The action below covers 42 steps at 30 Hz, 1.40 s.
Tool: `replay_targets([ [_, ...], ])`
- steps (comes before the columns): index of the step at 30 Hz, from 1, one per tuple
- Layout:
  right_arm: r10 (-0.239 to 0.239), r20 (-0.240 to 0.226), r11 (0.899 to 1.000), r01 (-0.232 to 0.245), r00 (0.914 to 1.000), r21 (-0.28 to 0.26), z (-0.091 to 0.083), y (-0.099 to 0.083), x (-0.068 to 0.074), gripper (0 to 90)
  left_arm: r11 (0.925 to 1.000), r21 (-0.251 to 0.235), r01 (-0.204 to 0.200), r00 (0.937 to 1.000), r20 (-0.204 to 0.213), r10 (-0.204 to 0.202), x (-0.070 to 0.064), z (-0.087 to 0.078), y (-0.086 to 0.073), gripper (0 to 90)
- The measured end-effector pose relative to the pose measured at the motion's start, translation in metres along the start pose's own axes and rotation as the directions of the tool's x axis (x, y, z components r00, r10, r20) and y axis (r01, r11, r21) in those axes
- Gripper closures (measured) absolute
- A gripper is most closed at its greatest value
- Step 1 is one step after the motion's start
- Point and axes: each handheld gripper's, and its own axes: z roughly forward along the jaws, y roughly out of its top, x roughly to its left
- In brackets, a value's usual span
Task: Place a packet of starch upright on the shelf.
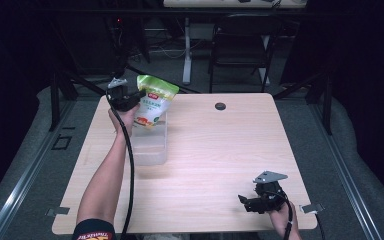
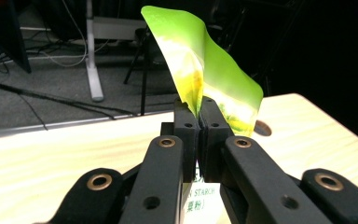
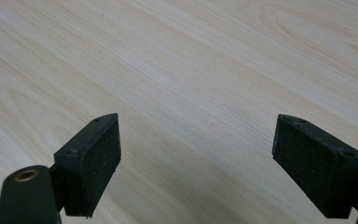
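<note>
A green and white starch pouch (image 1: 154,100) hangs above a clear plastic box (image 1: 150,142) at the table's back left. My left gripper (image 1: 136,98) is shut on the pouch's left edge and holds it in the air. In the left gripper view the jaws pinch the green pouch (image 2: 205,70), which rises above them. My right gripper (image 1: 247,201) rests low near the table's front right edge. Its jaws stand wide open in the right gripper view, with bare wood (image 3: 196,93) between the fingertips (image 3: 95,158).
The wooden table (image 1: 220,150) has a round dark grommet (image 1: 220,106) near its back edge. A black chair (image 1: 240,47) and a white desk leg (image 1: 186,50) stand beyond the table. Grey floor surrounds the table.
</note>
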Motion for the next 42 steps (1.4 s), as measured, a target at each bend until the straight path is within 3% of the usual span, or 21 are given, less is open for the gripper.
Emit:
replay_targets([
  [4,-0.004,0.002,1.000,0.004,1.0000,0.010,0.000,0.000,0.000,14.8,0.9997,0.010,0.023,0.9996,-0.014,-0.023,0.008,-0.004,-0.003,87.4],
  [9,-0.003,0.004,1.000,0.003,1.0000,0.008,0.000,0.001,0.001,14.8,0.9972,0.074,-0.014,0.9996,-0.022,0.016,0.011,-0.006,0.001,83.9],
  [15,-0.002,0.005,1.000,0.002,1.0000,0.007,0.000,0.001,0.001,14.8,0.9879,0.150,-0.037,0.9980,-0.045,0.044,0.011,-0.001,0.005,63.6],
  [21,-0.005,0.004,1.000,0.005,1.0000,0.013,0.000,0.001,0.000,14.8,0.9795,0.196,-0.046,0.9909,-0.115,0.070,0.008,0.009,0.010,47.3],
  [25,0.002,0.005,1.000,-0.002,1.0000,0.005,0.000,0.000,0.000,14.9,0.9698,0.233,-0.073,0.9769,-0.179,0.117,0.001,0.017,0.011,42.9],
  [26,0.001,0.005,1.000,-0.001,1.0000,0.007,0.000,0.000,0.000,14.8,0.9602,0.262,-0.097,0.9696,-0.193,0.151,-0.003,0.021,0.010,43.8],
  [28,-0.003,0.003,1.000,0.003,1.0000,0.013,0.000,0.000,0.000,14.8,0.9496,0.291,-0.117,0.9548,-0.230,0.188,-0.008,0.025,0.010,51.8],
  [31,-0.007,0.007,1.000,0.007,1.0000,0.016,-0.001,0.000,0.000,14.8,0.9419,0.305,-0.140,0.9439,-0.246,0.220,-0.013,0.027,0.008,67.5],
  [33,-0.007,0.007,1.000,0.007,1.0000,0.015,-0.001,0.000,0.000,14.8,0.9390,0.307,-0.155,0.9435,-0.236,0.233,-0.014,0.027,0.007,78.0],
  [34,-0.007,0.006,1.000,0.006,1.0000,0.015,-0.001,0.000,0.000,14.8,0.9391,0.307,-0.155,0.9472,-0.224,0.230,-0.014,0.026,0.006,82.4],
  [36,-0.006,0.006,1.000,0.006,1.0000,0.017,-0.001,0.000,0.000,14.8,0.9440,0.296,-0.145,0.9551,-0.207,0.212,-0.012,0.023,0.005,87.6],
  [42,-0.002,0.003,1.000,0.002,1.0000,0.011,0.000,0.000,0.000,14.8,0.9676,0.236,-0.090,0.9798,-0.154,0.128,-0.007,0.012,0.002,88.8],
])
